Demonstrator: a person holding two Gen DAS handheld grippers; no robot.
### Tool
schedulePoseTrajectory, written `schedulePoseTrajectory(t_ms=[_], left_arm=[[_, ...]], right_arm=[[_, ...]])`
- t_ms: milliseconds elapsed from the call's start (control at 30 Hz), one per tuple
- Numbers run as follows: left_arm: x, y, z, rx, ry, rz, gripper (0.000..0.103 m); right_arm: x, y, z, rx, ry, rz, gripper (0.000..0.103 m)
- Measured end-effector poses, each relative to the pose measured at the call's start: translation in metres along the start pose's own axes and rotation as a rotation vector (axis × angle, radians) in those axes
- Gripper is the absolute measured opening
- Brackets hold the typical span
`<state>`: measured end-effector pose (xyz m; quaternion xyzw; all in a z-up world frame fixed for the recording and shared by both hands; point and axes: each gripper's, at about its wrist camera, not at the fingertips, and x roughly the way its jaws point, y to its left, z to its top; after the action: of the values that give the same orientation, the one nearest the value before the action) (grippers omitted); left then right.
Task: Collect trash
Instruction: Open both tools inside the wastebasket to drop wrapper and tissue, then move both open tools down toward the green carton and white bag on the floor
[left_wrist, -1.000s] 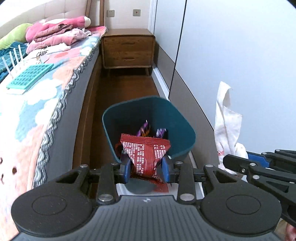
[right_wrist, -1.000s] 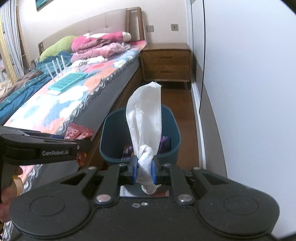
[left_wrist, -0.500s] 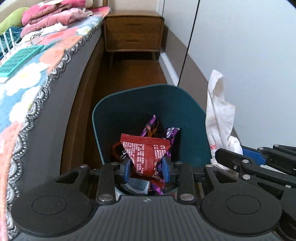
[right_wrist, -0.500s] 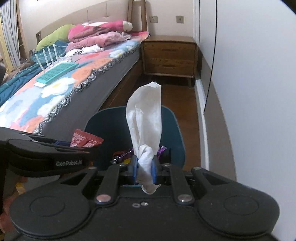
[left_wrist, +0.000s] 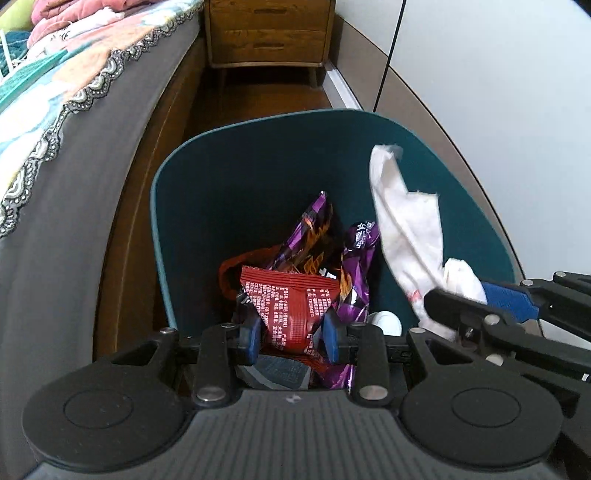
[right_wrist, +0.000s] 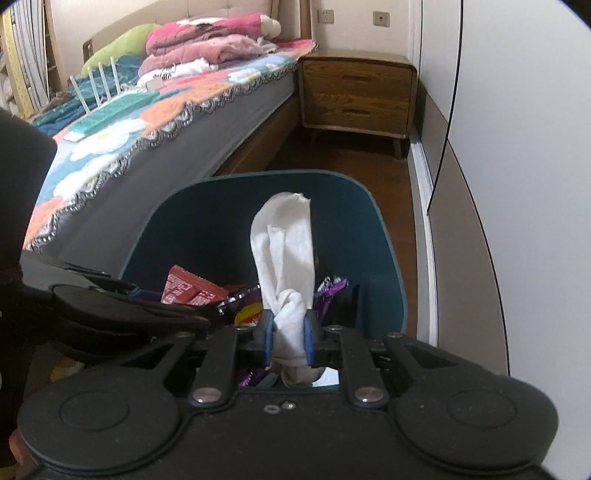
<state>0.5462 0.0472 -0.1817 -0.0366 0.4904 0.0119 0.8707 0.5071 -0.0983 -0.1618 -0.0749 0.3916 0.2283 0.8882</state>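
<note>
**Both loads over the bin, release is the risky bit**

Bottom centre of the left wrist view: left hand-held gripper (left_wrist: 291, 334) pinching a red snack wrapper (left_wrist: 293, 308), pads pressed on both edges, wrapper upright just above the trash already in the teal wastebasket (left_wrist: 162, 236). Bottom centre of the right wrist view: right hand-held gripper (right_wrist: 289, 341) w/ a twisted white tissue (right_wrist: 286, 254) between its pads; its jaws have just been opening, though the tissue looks lightly held, not yet dropped.

Risks, my read:
- Tissue stands tall; as it's let go it may flop onto the right rim or cling to a pad.
- The grippers sit close together near the bin mouth, so they could knock.
- Purple wrappers (left_wrist: 354, 266) mid-frame are propped up; the red one could rest on them rather than settle.
- Further up: bed (right_wrist: 155, 122) at left, nightstand (right_wrist: 356, 98) at top, both well apart from the bin, so no issue.
</note>
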Motion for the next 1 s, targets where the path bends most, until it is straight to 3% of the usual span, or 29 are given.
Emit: schedulePoseTrajectory(t_ms=[67, 200, 333, 667, 1000], left_arm=[[0.002, -0.005, 0.0, 0.031, -0.006, 0.024, 0.033], [0.003, -0.006, 0.003, 0.034, -0.002, 0.015, 0.034], [-0.011, -0.009, 0.002, 0.03, -0.032, 0.012, 0.065], [-0.076, -0.014, -0.007, 0.06, -0.097, 0.004, 0.066], [-0.163, -0.02, -0.045, 0.1, -0.14, -0.013, 0.066]], right_arm=[[0.0, -0.003, -0.003, 0.017, -0.006, -0.018, 0.025], [-0.006, -0.012, -0.004, 0.081, -0.012, 0.004, 0.026], [-0.021, -0.016, -0.005, 0.086, -0.032, 0.008, 0.035], [-0.081, -0.011, -0.013, 0.07, -0.059, -0.011, 0.047], [-0.152, 0.011, -0.036, 0.058, -0.075, -0.01, 0.054]])
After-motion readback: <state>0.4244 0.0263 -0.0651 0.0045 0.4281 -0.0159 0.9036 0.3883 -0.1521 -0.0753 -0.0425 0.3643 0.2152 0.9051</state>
